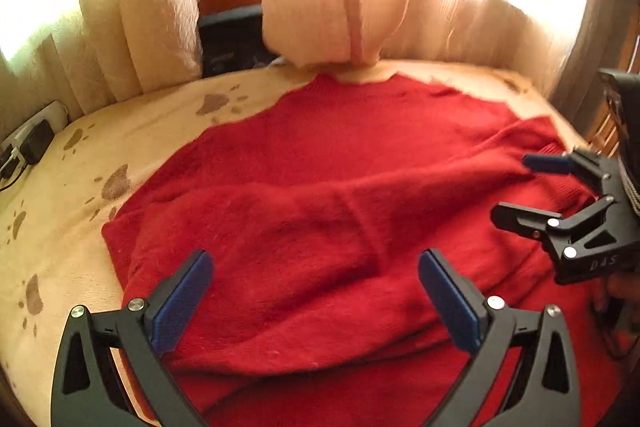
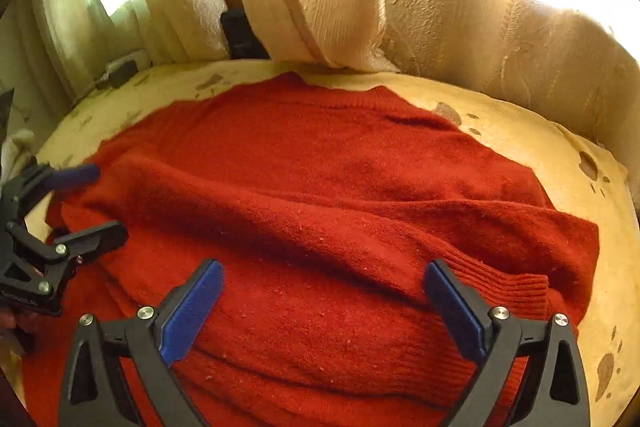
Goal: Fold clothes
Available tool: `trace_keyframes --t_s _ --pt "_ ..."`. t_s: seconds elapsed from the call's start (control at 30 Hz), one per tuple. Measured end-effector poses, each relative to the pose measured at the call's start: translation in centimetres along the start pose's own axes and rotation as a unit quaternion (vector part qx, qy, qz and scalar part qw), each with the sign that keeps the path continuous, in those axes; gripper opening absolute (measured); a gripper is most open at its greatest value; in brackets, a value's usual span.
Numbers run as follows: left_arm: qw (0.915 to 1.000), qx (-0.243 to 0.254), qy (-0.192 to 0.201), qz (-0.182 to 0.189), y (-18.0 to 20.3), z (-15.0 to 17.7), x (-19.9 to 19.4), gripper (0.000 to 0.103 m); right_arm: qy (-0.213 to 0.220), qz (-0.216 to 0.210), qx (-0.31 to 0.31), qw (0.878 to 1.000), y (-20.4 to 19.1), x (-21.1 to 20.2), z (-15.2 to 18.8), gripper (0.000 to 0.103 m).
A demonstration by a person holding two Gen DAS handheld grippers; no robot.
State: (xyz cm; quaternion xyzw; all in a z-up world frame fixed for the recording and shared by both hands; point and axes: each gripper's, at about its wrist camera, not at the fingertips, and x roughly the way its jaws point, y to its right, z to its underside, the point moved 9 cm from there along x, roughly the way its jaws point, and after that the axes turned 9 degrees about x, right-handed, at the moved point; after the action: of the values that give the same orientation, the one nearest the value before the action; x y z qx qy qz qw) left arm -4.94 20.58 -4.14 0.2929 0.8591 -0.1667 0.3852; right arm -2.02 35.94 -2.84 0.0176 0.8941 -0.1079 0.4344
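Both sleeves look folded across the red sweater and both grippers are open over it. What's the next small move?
Probably lower both grippers to the near hem and pinch it. The left gripper and right gripper stand open, holding nothing, above the sweater; its sleeves lie crossed over the body, cuff flat, so the bottom-up fold looks next.

Both grippers are angled downward and held side by side, the left gripper point(image 1: 316, 303) and the right gripper point(image 2: 324, 311) each spread wide with nothing gripped.
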Motion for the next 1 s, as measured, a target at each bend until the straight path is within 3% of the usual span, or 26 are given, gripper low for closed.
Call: trace_keyframes --t_s 0.1,0.2,0.23,0.27,1.0 --pt "0.9998 0.014 0.006 -0.013 1.0 -0.8 -0.4 0.103 -0.002 -0.027 0.024 0.999 -0.1 -1.4 0.4 0.102" --pt "0.9974 0.028 -0.053 -0.040 1.2 0.7 2.7 0.103 -0.018 0.010 -0.031 0.999 -0.8 -0.4 2.1 0.103" --pt "0.9990 0.011 -0.032 -0.030 1.0 0.7 2.7 0.103 -0.018 0.025 -0.054 0.998 -1.1 -0.1 2.5 0.103" --pt "0.9990 0.003 -0.035 -0.027 0.8 0.7 2.7 0.103 -0.017 0.039 -0.078 0.996 -1.4 0.2 3.0 0.103" --pt "0.9978 -0.008 -0.032 -0.057 0.9 1.1 1.9 0.103 -0.004 0.045 -0.047 0.998 -1.3 -0.2 3.0 0.103"
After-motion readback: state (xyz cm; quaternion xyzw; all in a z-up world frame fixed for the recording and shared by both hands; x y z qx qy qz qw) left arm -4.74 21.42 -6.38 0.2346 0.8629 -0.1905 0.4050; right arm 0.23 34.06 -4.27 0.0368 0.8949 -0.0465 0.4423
